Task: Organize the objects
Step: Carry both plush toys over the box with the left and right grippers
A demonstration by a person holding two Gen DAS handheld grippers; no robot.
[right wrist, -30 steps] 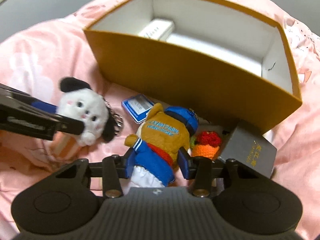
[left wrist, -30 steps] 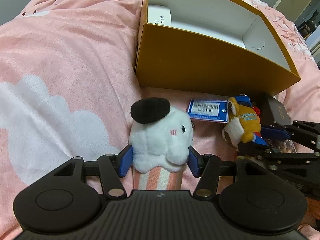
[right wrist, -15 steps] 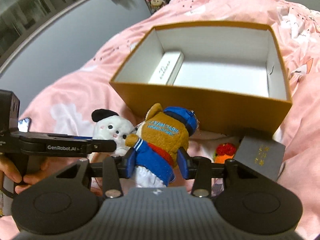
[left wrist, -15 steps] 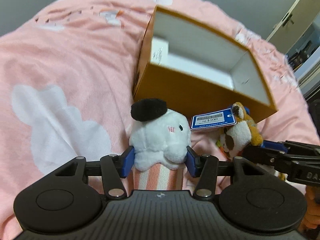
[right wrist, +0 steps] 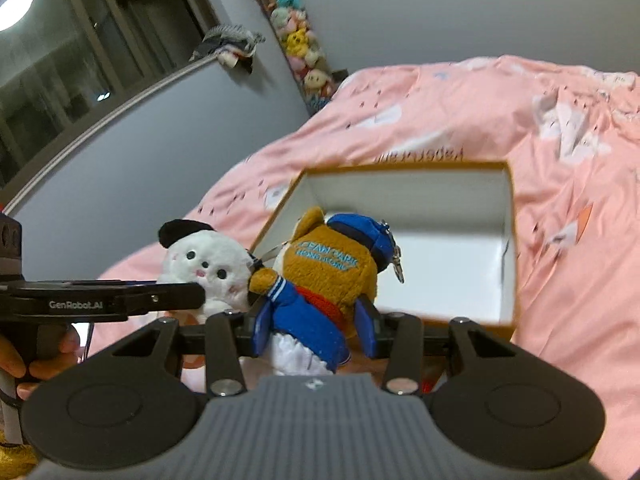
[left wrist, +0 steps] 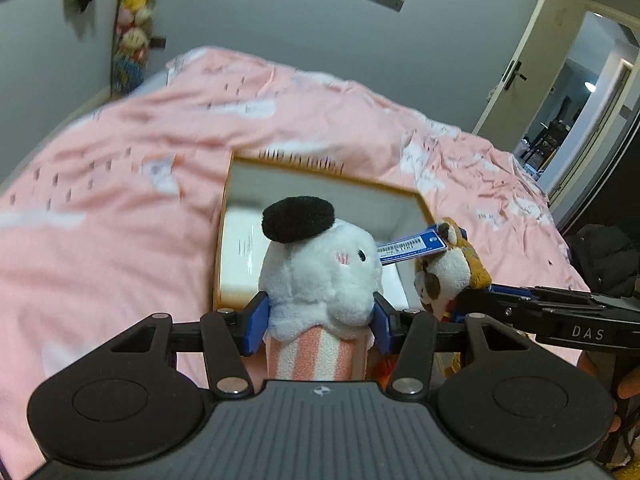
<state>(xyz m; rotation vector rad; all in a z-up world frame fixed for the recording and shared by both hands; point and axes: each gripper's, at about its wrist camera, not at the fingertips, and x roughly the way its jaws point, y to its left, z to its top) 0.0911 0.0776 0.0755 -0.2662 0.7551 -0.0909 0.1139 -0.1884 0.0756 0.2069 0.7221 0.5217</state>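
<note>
My left gripper [left wrist: 318, 326] is shut on a white plush with a black ear [left wrist: 320, 272] and a pink-striped base, held in the air in front of the open orange box [left wrist: 240, 184]. My right gripper [right wrist: 316, 330] is shut on a brown plush in a blue cap and jacket [right wrist: 328, 268], also lifted, over the near edge of the box [right wrist: 506, 248]. The brown plush [left wrist: 448, 268] with its blue tag [left wrist: 412, 246] shows to the right in the left wrist view. The white plush [right wrist: 208, 260] and left gripper [right wrist: 120, 300] show at the left in the right wrist view.
The box lies on a bed with a pink quilt [left wrist: 120, 184] and holds a white flat packet [left wrist: 244, 256]. Stuffed toys hang in the wall corner [right wrist: 298, 44]. An open door [left wrist: 588, 92] is at the right. A dark bag [left wrist: 604, 256] sits beside the bed.
Both grippers have risen with their plush toys off the quilt and moved toward the box. The views have tilted up, so the room walls now show.
</note>
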